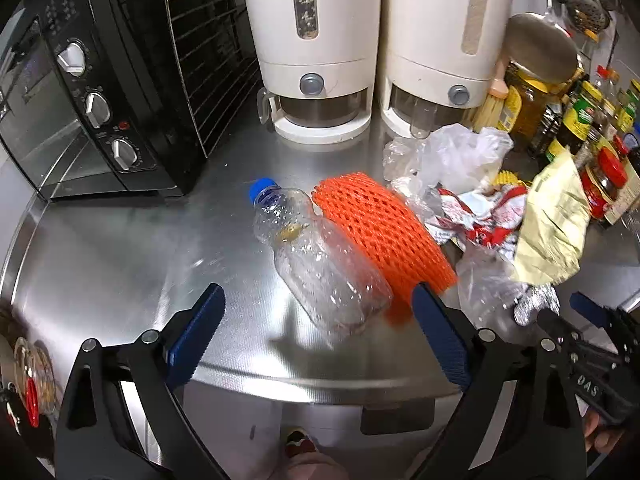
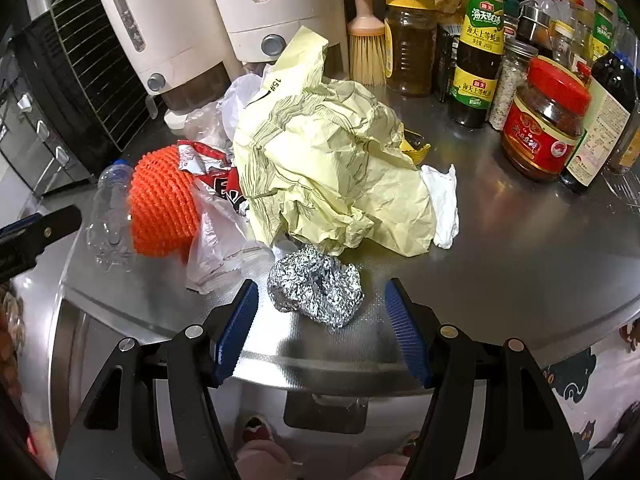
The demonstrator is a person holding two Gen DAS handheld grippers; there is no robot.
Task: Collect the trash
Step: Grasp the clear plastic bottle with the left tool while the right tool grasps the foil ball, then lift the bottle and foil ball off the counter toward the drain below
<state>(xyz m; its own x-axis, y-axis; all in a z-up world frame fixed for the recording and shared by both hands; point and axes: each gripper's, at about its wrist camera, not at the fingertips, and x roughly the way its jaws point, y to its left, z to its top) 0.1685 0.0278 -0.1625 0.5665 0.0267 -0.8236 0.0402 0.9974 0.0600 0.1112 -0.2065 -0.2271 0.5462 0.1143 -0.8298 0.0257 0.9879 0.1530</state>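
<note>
Two grippers hang above a steel counter (image 2: 520,248) with a heap of trash on it. The left gripper (image 1: 320,320) has its blue pads wide apart with nothing pressed between them; the base of a clear plastic bottle (image 1: 316,256) lies in the gap, but the pads do not touch it. This bottle lies on its side, its blue cap (image 1: 261,188) pointing toward 11 o'clock in the left wrist view. Against its side, toward 3 o'clock, rests an orange foam net (image 1: 380,228).

The right gripper (image 2: 320,312) also has its pads apart, less wide, and it holds nothing. A crumpled ball of foil (image 2: 316,288) sits on the counter between the pad tips, a little closer to the left pad; I cannot tell if that pad touches it. At 12 o'clock from the foil lies a large crumpled yellow paper (image 2: 328,160). A white tissue (image 2: 442,204) lies at the paper's edge toward 3 o'clock. A red and white wrapper (image 2: 216,172) and a clear plastic bag (image 2: 216,248) lie between the paper and the net.

Behind the heap, at 12 o'clock, stand two white dispensers (image 1: 316,40), a black oven (image 1: 80,92) at 10 o'clock, and jars and sauce bottles (image 2: 480,52) at 2 o'clock.
</note>
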